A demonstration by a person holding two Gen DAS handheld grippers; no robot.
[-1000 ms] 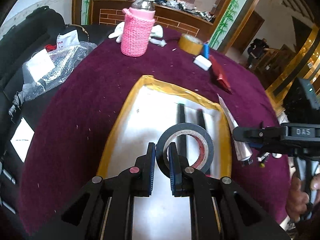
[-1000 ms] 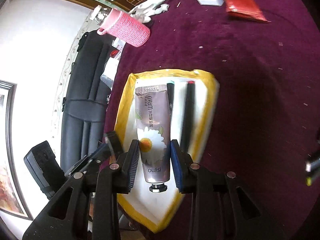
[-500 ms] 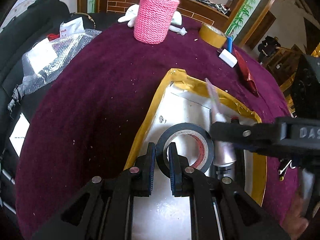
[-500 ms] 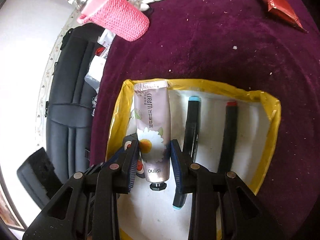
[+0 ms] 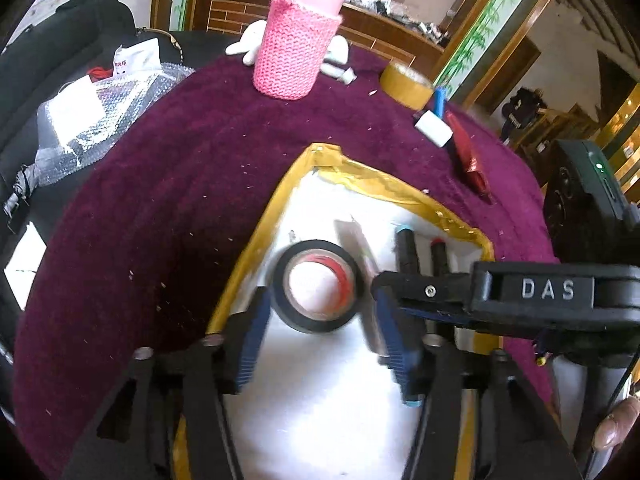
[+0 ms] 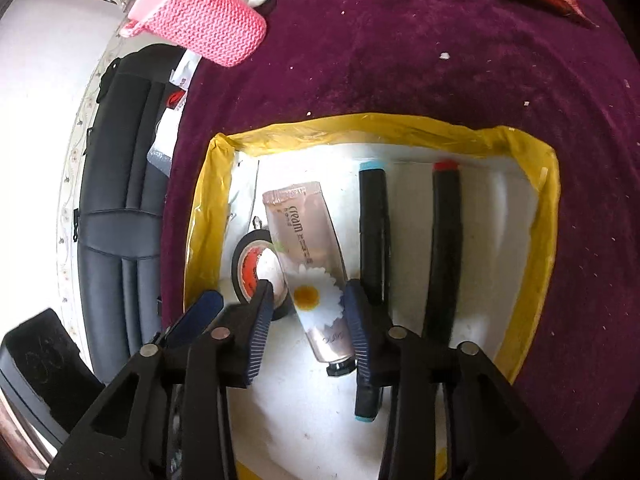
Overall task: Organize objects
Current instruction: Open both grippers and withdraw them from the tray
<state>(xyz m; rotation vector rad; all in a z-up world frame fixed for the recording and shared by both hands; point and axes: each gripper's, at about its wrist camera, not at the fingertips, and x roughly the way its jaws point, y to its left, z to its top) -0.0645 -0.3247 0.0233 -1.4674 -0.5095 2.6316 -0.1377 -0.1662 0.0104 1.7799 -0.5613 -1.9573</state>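
Yellow tape edges the white tray (image 6: 548, 216) lying on the maroon cloth (image 5: 168, 208). Inside it, the black tape roll (image 5: 318, 286) lies flat between the fingers of the left gripper (image 5: 320, 340), whose jaws have just been opening and now stand clear of the roll on both sides. Just beside it lies the cream tube (image 6: 310, 272), tilted, cap toward the camera, between the fingers of the right gripper (image 6: 308, 328); its jaws have also just been opening, and the pads no longer press the tube. Right of the tube lie a blue-capped marker (image 6: 374, 240) and a red-capped marker (image 6: 444, 240), side by side. A pink knitted bottle sleeve (image 5: 296, 60) stands at the far edge
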